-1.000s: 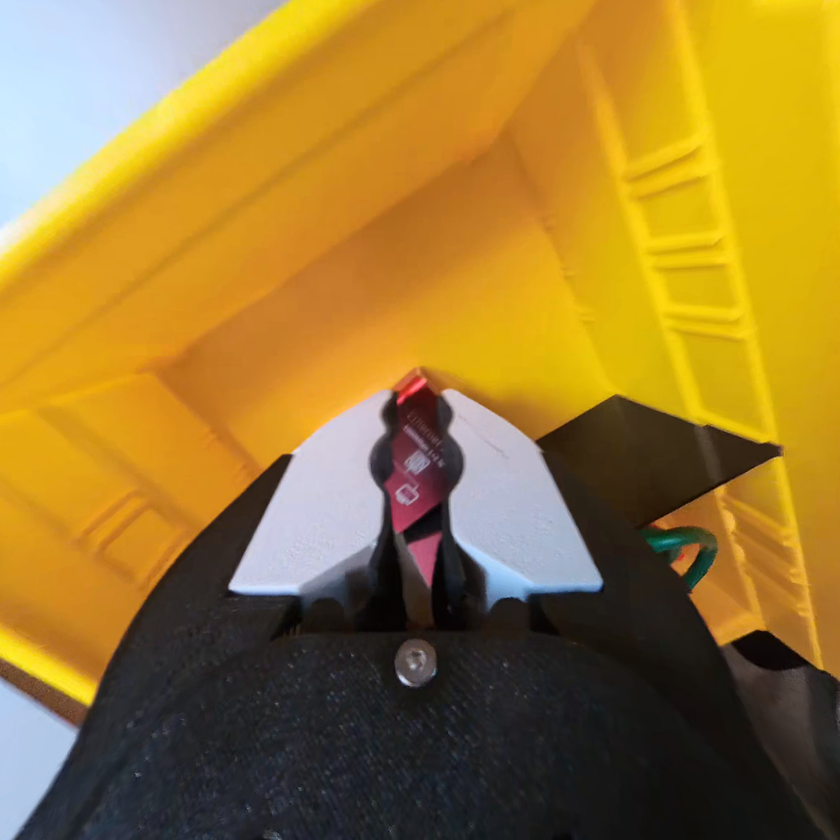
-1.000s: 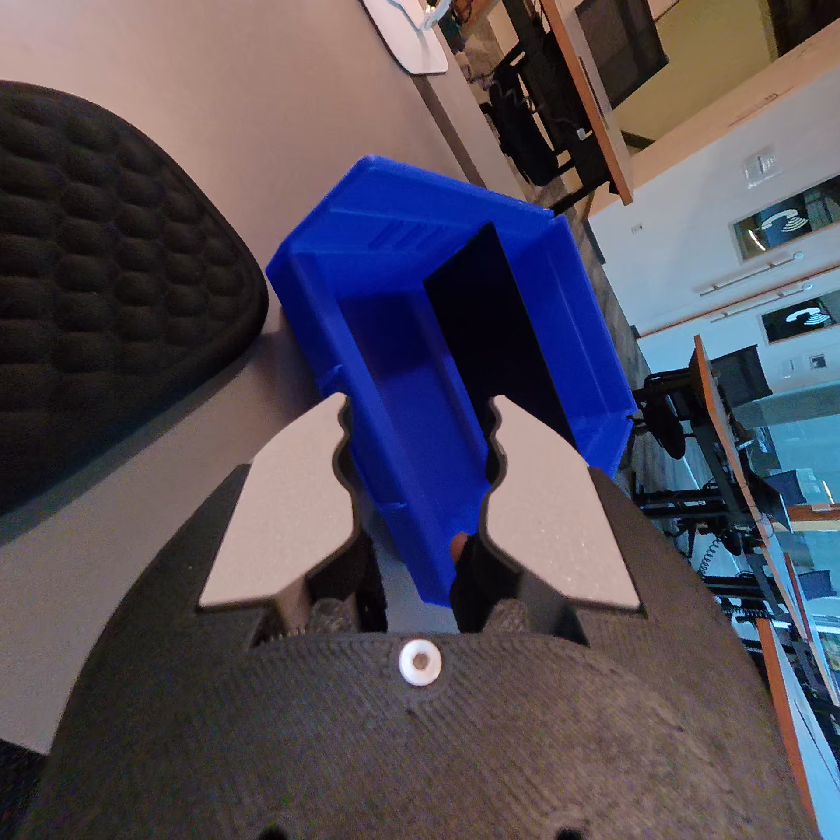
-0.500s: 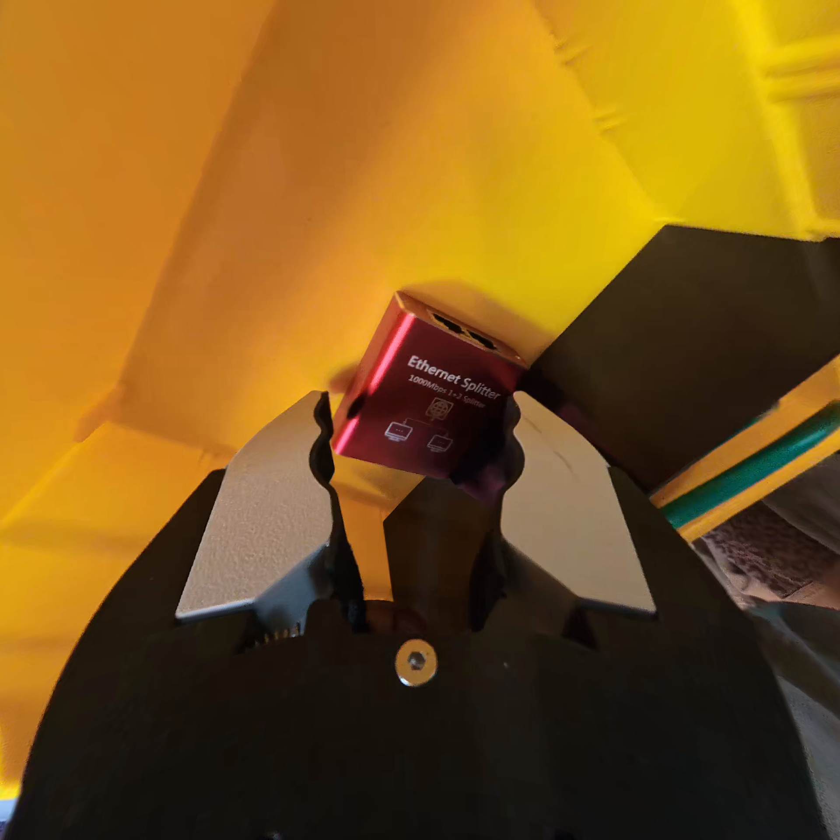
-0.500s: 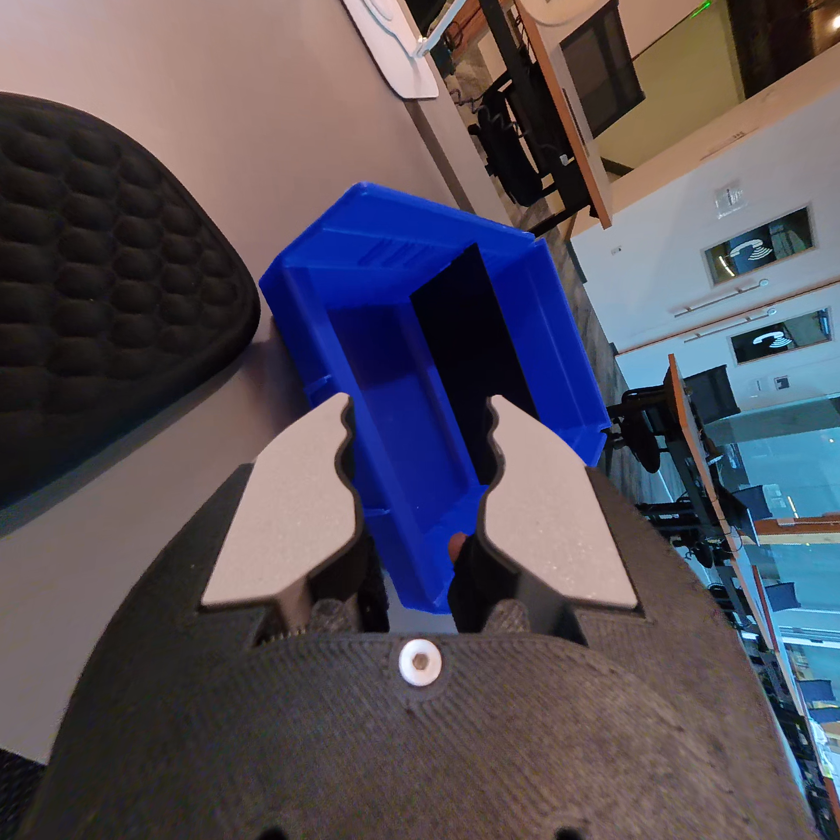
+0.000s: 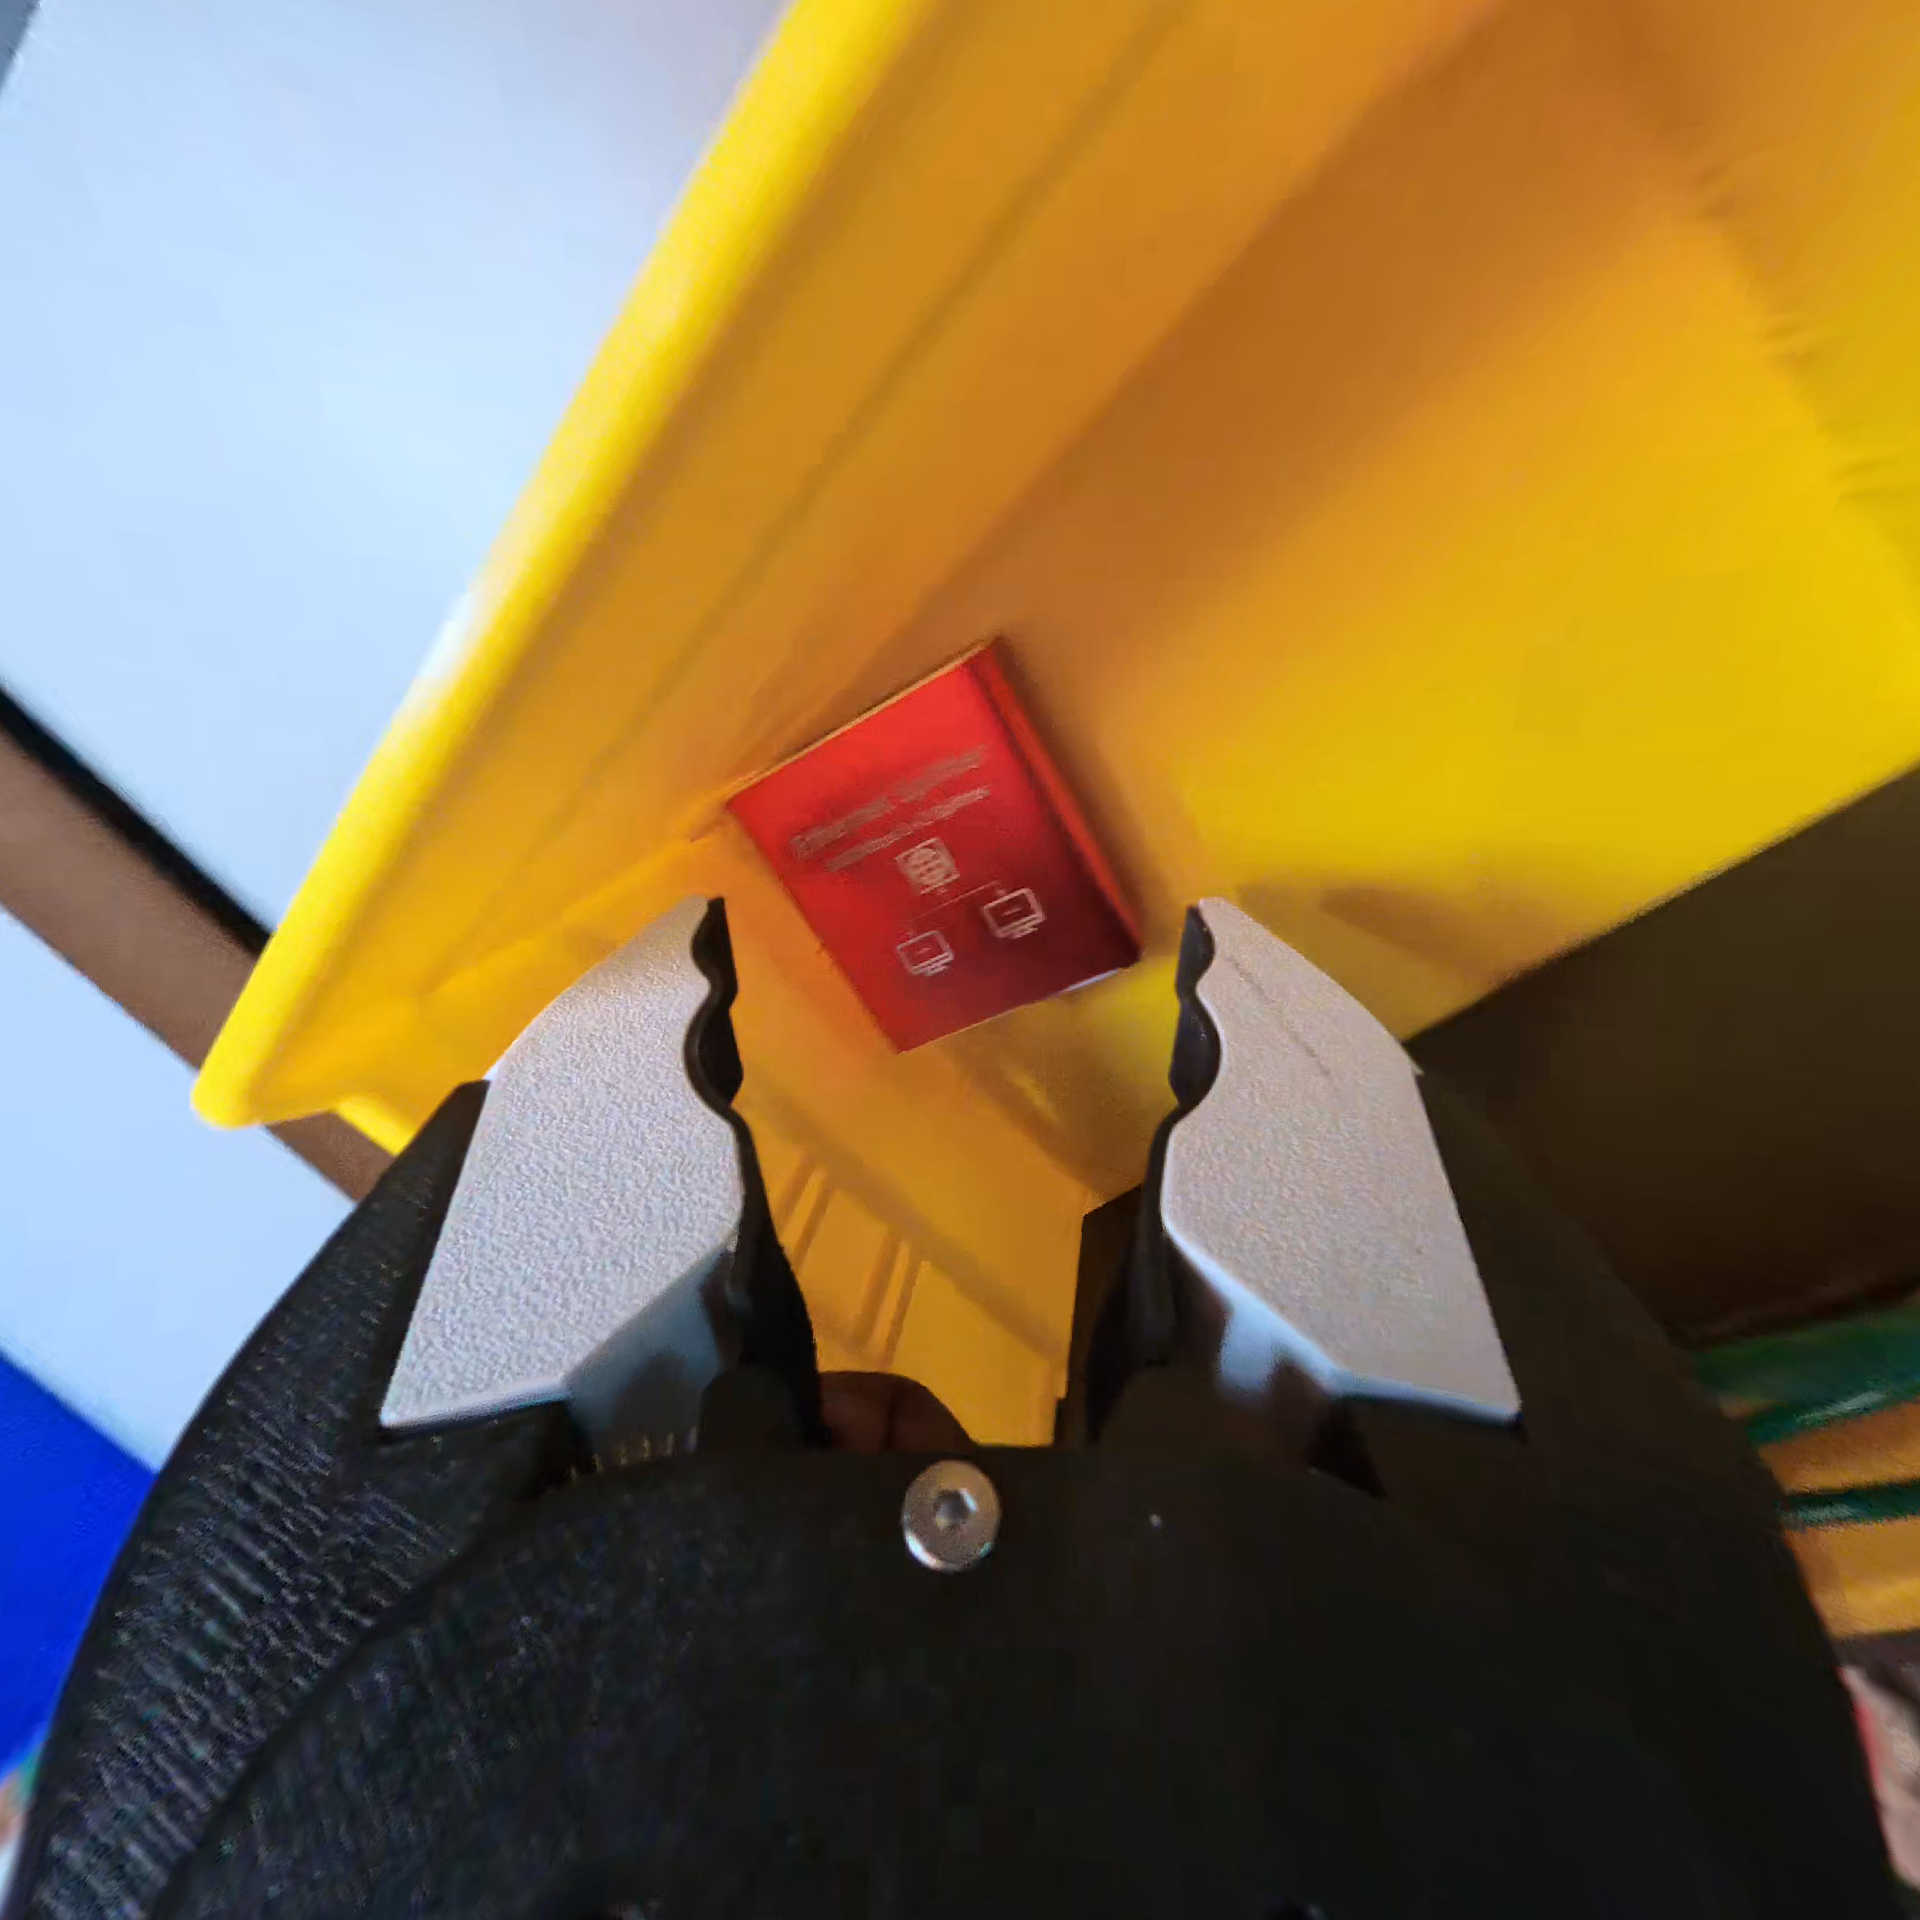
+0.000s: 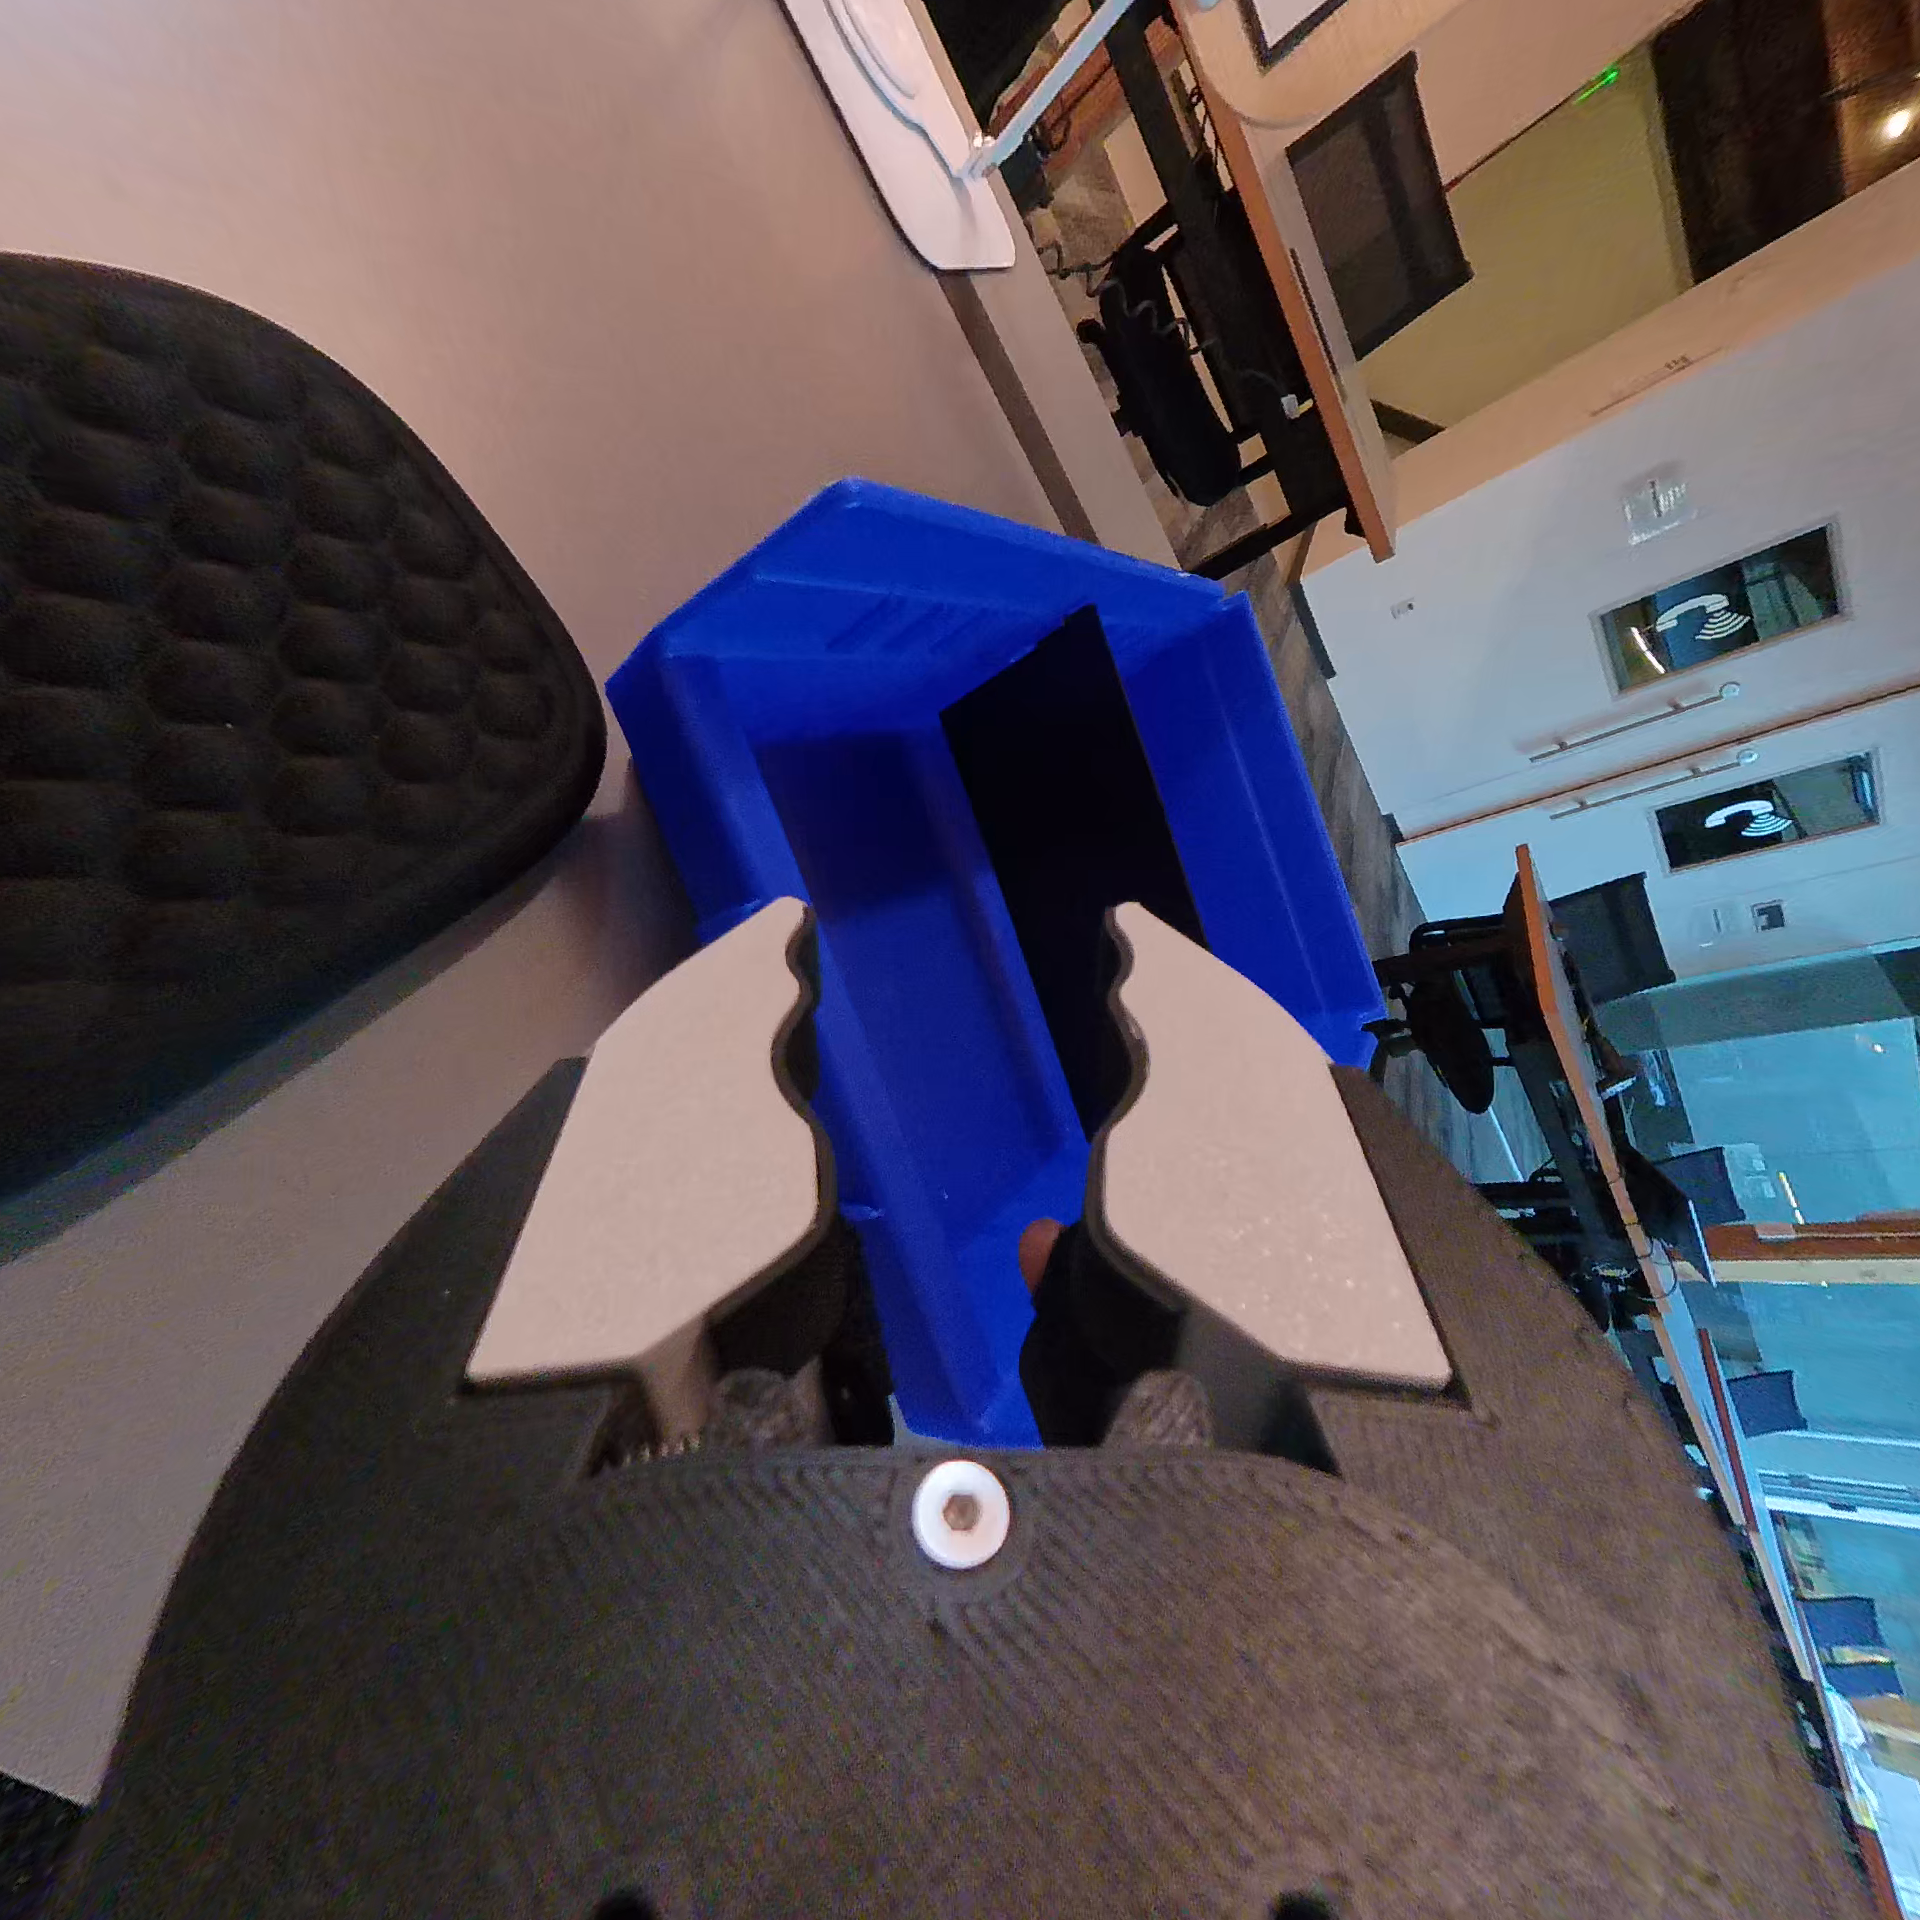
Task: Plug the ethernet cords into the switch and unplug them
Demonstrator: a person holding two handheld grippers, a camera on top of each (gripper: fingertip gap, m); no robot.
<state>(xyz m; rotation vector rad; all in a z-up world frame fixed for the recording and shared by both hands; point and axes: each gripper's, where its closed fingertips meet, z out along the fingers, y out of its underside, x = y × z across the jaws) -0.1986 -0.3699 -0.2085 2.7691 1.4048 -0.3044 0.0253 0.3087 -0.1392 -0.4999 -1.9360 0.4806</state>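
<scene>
A small red switch box [image 5: 940, 847] lies flat inside a yellow bin [image 5: 1351, 468], against its left wall. My left gripper [image 5: 956, 935] is open and empty, its fingertips just short of the red box. A green cord [image 5: 1813, 1382] shows blurred at the right edge, behind a black divider [image 5: 1683, 1122]. My right gripper [image 6: 961, 935] is open and empty, held over the near end of a blue bin [image 6: 935, 790]. The blue bin's visible compartment holds nothing that I can see.
The blue bin has a black divider [image 6: 1070, 831] down its middle. A black textured pad [image 6: 239, 665] lies left of it on the grey table [image 6: 499, 208]. A white flat object [image 6: 914, 135] lies at the table's far edge. Desks and chairs stand beyond. The grippers' ends are close to 70 centimetres from one another.
My left gripper opened and let go of the red box, which now lies in the yellow bin. The gripper has drawn back a little. My right gripper stayed open, the view shifting slightly.
</scene>
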